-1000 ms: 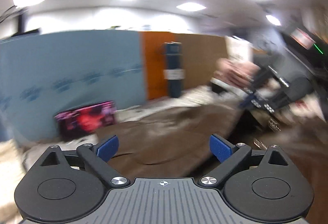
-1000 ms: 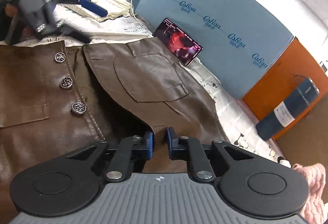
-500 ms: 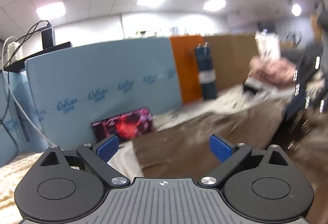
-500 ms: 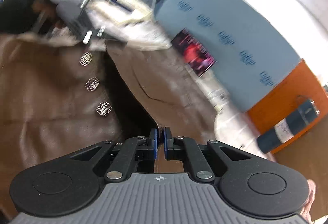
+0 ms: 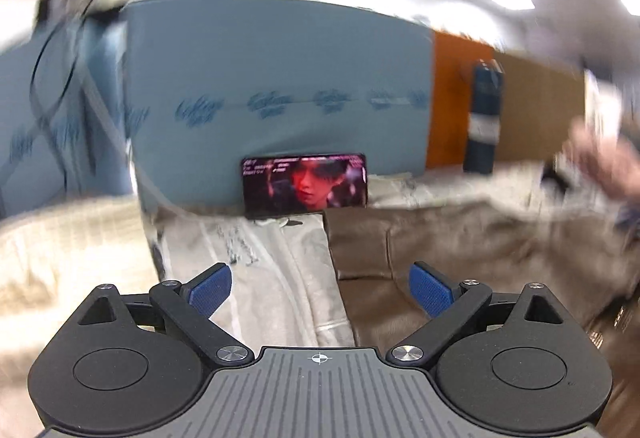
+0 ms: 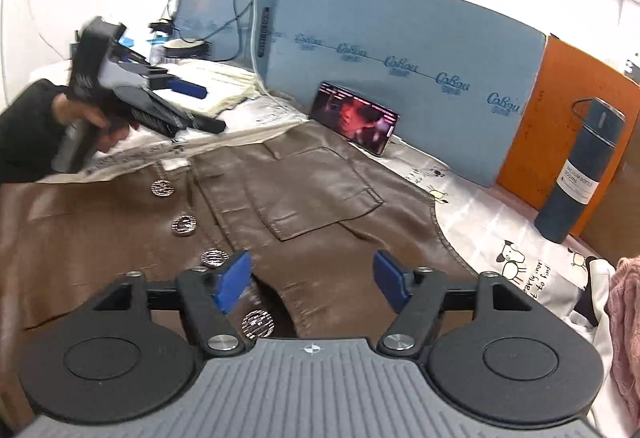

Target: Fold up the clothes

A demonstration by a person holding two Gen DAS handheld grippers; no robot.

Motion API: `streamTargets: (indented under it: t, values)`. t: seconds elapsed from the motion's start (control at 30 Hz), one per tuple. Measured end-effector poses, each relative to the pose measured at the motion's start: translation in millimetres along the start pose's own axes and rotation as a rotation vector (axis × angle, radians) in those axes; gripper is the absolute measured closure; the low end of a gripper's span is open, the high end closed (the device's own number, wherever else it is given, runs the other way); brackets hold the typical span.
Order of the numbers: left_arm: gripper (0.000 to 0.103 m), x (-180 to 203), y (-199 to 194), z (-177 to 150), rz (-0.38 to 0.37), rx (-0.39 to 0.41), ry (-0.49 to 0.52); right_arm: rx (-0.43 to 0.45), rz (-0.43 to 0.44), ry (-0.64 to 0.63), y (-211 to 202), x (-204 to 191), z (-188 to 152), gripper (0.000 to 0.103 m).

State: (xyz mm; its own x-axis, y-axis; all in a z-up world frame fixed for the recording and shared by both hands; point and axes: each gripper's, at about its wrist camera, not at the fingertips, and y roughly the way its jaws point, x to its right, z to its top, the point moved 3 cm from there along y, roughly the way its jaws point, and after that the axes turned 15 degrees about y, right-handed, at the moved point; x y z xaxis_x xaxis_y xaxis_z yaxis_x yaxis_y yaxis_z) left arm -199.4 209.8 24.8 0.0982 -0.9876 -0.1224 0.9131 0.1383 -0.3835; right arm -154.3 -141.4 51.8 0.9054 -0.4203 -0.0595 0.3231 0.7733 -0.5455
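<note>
Your right gripper [image 6: 311,281]: spread, empty, above brown jacket [image 6: 312,197]. Your left gripper [image 5: 320,288]: spread, empty, over jacket edge nearest phone [image 5: 305,185].

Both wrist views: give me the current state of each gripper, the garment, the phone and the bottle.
Left gripper: open, holding nothing.
Right gripper: open, holding nothing, above the jacket.
Brown leather jacket: lying flat, front up, front edges parted near its silver buttons.
Phone: screen lit, propped against the blue foam board.
Dark blue vacuum bottle: upright, cap on.
</note>
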Motion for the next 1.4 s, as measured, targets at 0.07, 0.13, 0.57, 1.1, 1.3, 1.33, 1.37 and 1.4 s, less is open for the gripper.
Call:
streamTargets:
  t: [0.07, 0.13, 0.57, 1.1, 1.3, 1.33, 1.37, 1.4]
  values:
    - [0.006, -14, 1, -2, -0.024, 0.012, -0.101, -0.01, 0.01, -0.047, 14, -7, 3, 0.031]
    - [0.006, -20, 2, -4, -0.05, 0.022, -0.162, -0.006, 0.03, -0.115, 28, -17, 8, 0.03]
    - [0.006, -20, -19, 2, -0.059, 0.104, -0.179, -0.189, 0.176, -0.098, 143, -74, 47, 0.048]
    - [0.005, -22, -30, 4, -0.069, 0.148, -0.194, -0.152, 0.227, -0.142, 132, -82, 55, 0.101]
    - [0.005, -25, -30, 4, -0.054, 0.148, -0.202, -0.092, 0.135, -0.016, 153, -90, 65, 0.039]
    - [0.005, -25, -30, 3, -0.052, 0.148, -0.204, -0.094, 0.126, 0.013, 159, -92, 67, 0.039]
    - [0.005, -26, -30, 3, -0.051, 0.149, -0.206, -0.096, 0.116, 0.042, 164, -94, 68, 0.039]
    - [0.005, -26, -30, 3, -0.051, 0.149, -0.209, -0.098, 0.106, 0.072, 169, -96, 70, 0.037]
